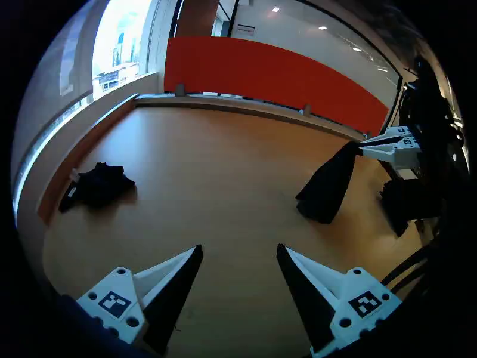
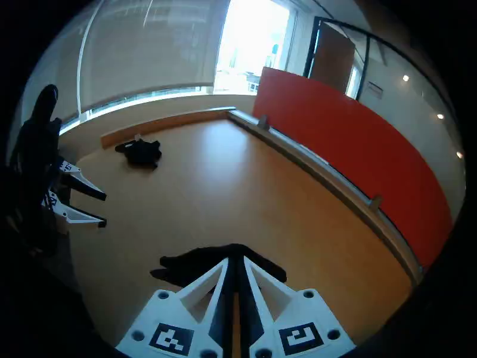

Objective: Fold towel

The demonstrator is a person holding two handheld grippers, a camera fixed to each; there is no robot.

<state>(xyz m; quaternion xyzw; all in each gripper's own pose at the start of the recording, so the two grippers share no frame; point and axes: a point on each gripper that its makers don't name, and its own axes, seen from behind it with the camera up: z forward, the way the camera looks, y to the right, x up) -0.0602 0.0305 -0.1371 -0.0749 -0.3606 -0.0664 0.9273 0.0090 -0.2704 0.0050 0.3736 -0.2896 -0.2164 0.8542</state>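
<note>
**A:** How do the jaws stand?

**B:** The left gripper (image 1: 239, 246) has them wide apart, with nothing between. The right gripper (image 2: 237, 260) has them closed on a corner of the dark towel (image 1: 327, 185), which hangs down to the counter (image 1: 226, 161) in front of the red partition's (image 1: 268, 71) right end.

**A:** What does the step need?

**B:** I'd bring the left gripper to a second corner on the same edge and pinch one layer only. Then spread the cloth flat before folding. Leave the other dark bundle (image 1: 98, 185), off the partition's left end, alone.
</note>
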